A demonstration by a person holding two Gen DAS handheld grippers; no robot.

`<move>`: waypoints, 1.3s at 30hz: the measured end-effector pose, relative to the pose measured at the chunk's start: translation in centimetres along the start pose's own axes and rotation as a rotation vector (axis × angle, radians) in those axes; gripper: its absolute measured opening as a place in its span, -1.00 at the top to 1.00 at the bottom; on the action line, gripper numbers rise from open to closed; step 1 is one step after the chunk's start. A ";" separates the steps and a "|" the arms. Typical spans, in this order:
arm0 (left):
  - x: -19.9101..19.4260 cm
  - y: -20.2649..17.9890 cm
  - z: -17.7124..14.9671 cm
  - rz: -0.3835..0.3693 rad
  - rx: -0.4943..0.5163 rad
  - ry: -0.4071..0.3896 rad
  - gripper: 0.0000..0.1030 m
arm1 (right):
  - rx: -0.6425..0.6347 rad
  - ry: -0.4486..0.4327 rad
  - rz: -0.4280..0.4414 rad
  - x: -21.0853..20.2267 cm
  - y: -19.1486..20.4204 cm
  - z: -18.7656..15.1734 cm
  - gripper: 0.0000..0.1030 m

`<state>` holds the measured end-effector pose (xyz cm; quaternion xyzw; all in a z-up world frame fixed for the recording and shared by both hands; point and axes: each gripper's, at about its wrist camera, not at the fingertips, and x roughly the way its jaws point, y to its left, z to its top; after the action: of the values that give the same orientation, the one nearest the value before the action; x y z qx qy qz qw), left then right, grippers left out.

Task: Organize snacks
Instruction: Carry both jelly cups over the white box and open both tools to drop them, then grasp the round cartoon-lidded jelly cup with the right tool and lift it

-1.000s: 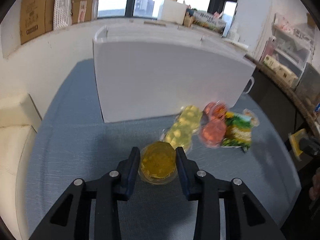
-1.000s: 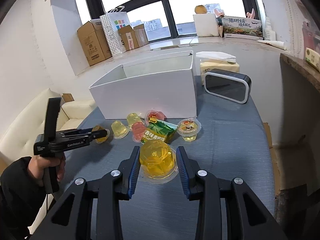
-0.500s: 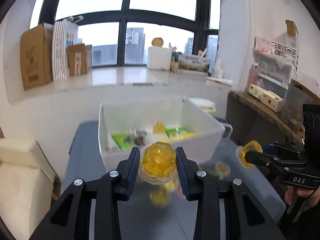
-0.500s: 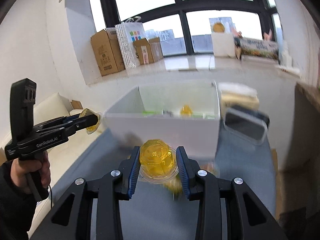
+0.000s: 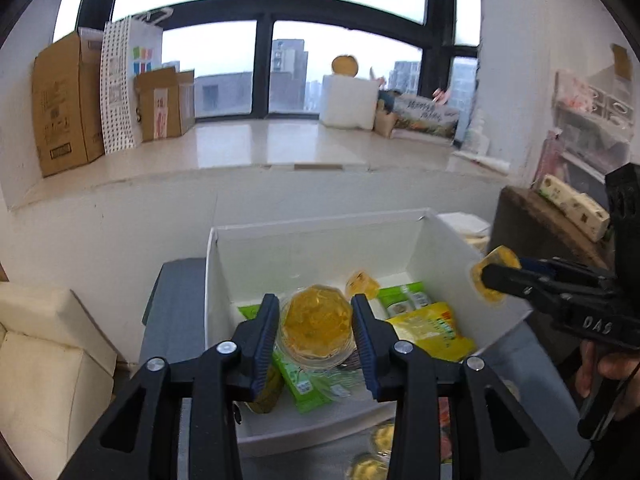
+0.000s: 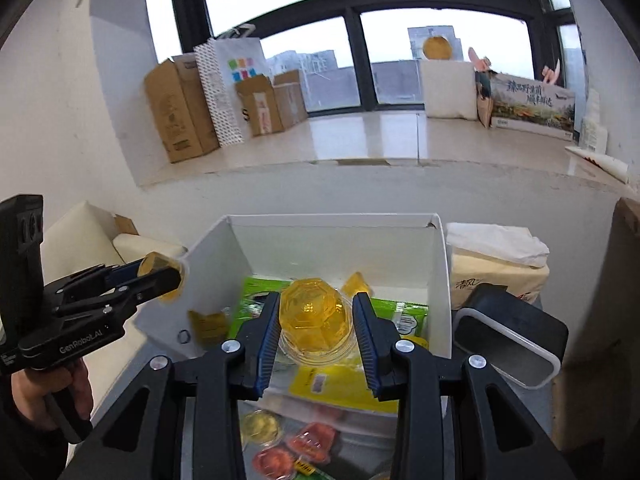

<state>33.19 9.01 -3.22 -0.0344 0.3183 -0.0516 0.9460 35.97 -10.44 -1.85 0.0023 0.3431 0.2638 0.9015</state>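
Both hand-held grippers over the white box (image 5: pixel 452 236). Left hand-held gripper (image 5: pixel 315 334): jaws have just been opening, yellow jelly cup (image 5: pixel 316 326) between them with a visible gap at the pads, above the snack packets (image 5: pixel 432 330) inside. Right hand-held gripper (image 6: pixel 316 322): narrow, pads against a second yellow jelly cup (image 6: pixel 314 316), held above the box interior. More jelly cups (image 6: pixel 294 446) lie on the worktop in front of the box.
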 end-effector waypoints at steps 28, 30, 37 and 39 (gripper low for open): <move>-8.9 -2.0 -10.1 -0.055 -0.049 0.024 -1.00 | 0.136 -0.045 -0.064 -10.0 -2.7 -13.4 -1.00; -9.6 -2.3 -12.1 -0.095 -0.088 0.038 -1.00 | 0.157 -0.015 -0.085 -9.8 -2.9 -15.1 -1.00; -10.2 -4.4 -17.1 -0.135 -0.097 0.121 -1.00 | 0.170 0.025 -0.094 -8.8 -3.3 -16.6 -1.00; -10.2 -4.4 -17.6 -0.127 -0.105 0.127 -1.00 | 0.156 0.042 -0.132 -8.0 -3.1 -16.5 -1.00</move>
<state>14.10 5.34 -10.66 -0.1009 0.3770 -0.0965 0.9156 22.22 -19.85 -10.10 0.0441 0.3810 0.1762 0.9066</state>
